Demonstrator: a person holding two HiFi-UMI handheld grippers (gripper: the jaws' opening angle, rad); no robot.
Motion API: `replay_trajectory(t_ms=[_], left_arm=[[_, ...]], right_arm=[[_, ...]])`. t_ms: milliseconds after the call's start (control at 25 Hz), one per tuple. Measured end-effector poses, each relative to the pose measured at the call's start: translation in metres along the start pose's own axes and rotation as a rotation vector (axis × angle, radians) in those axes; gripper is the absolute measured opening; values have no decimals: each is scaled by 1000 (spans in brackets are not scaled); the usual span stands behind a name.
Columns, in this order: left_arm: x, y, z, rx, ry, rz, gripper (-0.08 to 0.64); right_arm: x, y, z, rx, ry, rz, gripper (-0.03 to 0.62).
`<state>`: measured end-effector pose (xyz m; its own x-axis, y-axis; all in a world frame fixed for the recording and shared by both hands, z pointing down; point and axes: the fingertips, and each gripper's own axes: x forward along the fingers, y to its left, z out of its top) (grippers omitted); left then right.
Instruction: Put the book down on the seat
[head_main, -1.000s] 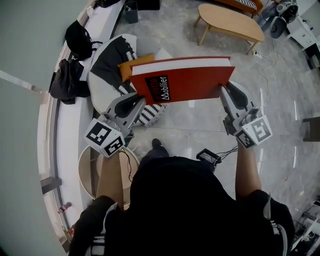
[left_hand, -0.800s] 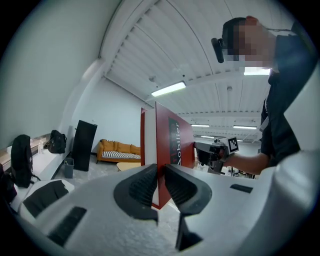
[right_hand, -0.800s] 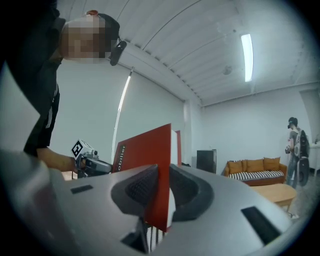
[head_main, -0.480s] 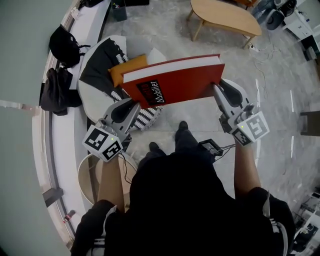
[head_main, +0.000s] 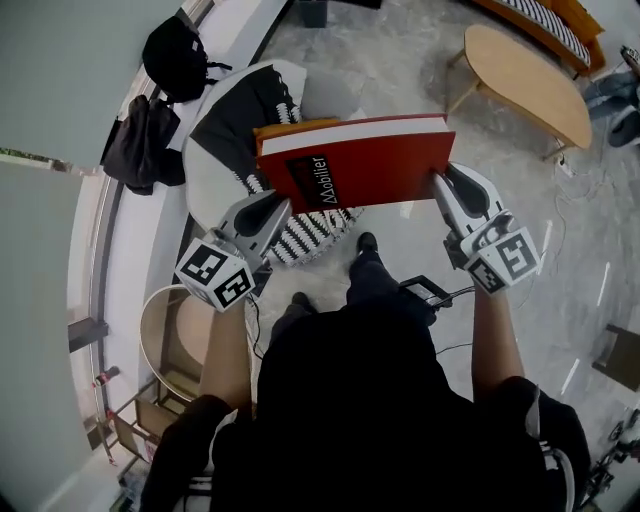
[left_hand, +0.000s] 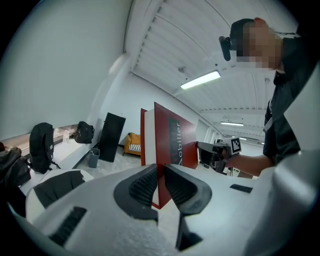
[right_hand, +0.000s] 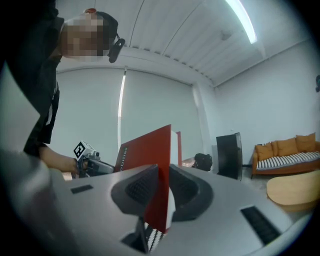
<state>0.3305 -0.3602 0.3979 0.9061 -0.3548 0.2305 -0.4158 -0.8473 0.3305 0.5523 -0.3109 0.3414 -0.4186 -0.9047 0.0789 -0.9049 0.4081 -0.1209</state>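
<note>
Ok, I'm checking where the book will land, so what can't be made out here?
- Head view: the book covers the middle of the seat; the gap between them cannot be judged.
- Left gripper view: the left gripper cuts off most of the seat with its body.
- Right gripper view: the right gripper hides the seat except a striped sliver.

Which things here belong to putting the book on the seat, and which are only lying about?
Job: red book, gripped by left claw and right claw; black-and-white seat.
Lying about: black backpack, wooden table, striped sofa.
</note>
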Motion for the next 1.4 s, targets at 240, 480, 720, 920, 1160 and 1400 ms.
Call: replay_trajectory(t_ms=[240, 480, 720, 920, 1160, 1400], left_arm=[[25, 8, -11, -25, 12, 121, 61], [36, 27, -39, -106, 22, 298, 61], [4, 36, -105, -175, -2, 458, 61], [-4, 72, -168, -245, 0, 566, 61], [-21, 53, -135, -171, 1, 423, 61], [-46, -59, 52, 6, -26, 80, 61]], right_arm=[[40, -46, -11, 13, 22, 143, 75], [91, -73, -57, 55, 115, 320, 75], [111, -40, -117, 74, 186, 433, 75], [144, -27, -189, 58, 245, 517, 75], [96, -1, -144, -7, 204, 399, 75], [-38, 43, 82, -139, 94, 65, 75]])
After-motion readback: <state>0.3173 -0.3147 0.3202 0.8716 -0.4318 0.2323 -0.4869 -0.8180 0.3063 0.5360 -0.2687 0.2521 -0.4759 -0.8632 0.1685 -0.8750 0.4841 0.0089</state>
